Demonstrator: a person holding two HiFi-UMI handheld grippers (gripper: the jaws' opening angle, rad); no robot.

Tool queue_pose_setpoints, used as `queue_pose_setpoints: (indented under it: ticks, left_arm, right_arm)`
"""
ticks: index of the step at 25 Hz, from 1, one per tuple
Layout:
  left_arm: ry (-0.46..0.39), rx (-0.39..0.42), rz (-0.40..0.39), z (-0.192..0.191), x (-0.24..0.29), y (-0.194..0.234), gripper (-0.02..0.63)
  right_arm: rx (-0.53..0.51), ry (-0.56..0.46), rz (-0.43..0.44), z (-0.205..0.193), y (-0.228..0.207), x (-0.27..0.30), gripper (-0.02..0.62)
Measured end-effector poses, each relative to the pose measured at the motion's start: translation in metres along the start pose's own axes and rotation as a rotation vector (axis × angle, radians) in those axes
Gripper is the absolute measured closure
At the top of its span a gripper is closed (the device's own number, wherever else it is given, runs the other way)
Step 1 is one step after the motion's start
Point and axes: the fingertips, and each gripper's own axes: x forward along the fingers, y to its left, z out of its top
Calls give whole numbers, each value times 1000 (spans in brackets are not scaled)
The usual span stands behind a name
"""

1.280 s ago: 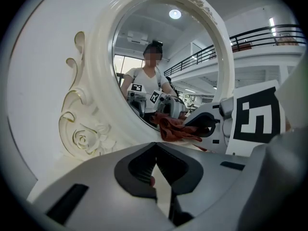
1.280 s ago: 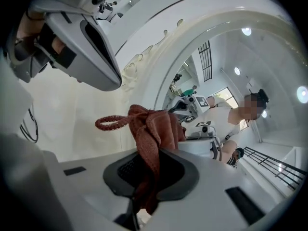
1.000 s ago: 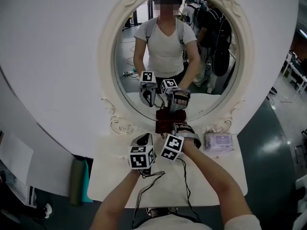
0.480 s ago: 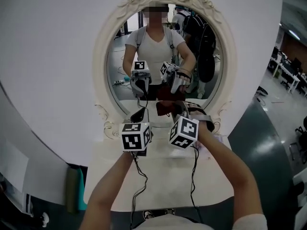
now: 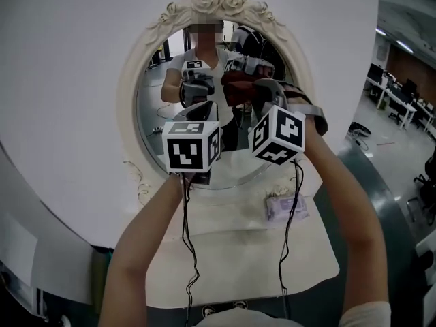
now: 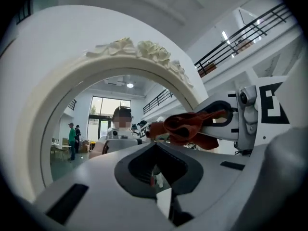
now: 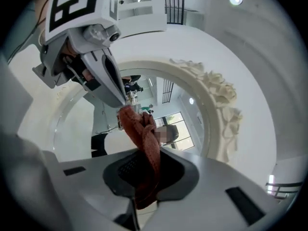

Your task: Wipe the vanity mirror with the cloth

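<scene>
dark red bunched cloth point(image 7: 137, 124) is clamped in the right gripper point(image 7: 144, 173), fingers closed on its lower end so the loose wad sticks out ahead as the wiping pad; the wad is up at the upper part of the oval vanity mirror with the ornate white frame point(image 5: 153, 111); in the right gripper view its tip seems to meet its own reflection, so i judge it on the glass or just short of it; left gripper point(image 6: 156, 170) has fingers together with nothing between them; it hangs just beside the right one, apart from the glass, likely parked so it doesn't block the stroke; both arms are raised over the white bench point(image 5: 238, 257); a small pale lilac packet point(image 5: 285, 208) lies on the bench near the mirror's foot, not involved; judgement: wipe is at its start; next needs light steady pressure; risk is hard fingertips scraping glass if the wad folds back.
</scene>
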Motion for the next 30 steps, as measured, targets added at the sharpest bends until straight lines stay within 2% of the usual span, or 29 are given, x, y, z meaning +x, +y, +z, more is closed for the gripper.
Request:
queue_pose_setpoints:
  ticks: [3, 6, 11, 14, 30]
  left_arm:
    - [-19, -26, -12, 22, 5, -6, 595]
    - [-37, 3, -9, 41, 8, -13, 595]
    - [-57, 21, -10, 62, 12, -20, 595]
    - [-69, 24, -6, 65, 13, -22, 595]
    - [49, -44, -84, -21, 24, -51, 595]
  right_arm:
    - [-38, -10, -81, 8, -41, -6, 535]
    - [-69, -18, -126, 15, -66, -10, 535]
    - [-181, -13, -189, 23, -86, -10, 535]
    - [-218, -4, -195, 18, -85, -4, 535]
    - [-140, 58, -88, -31, -16, 2, 535]
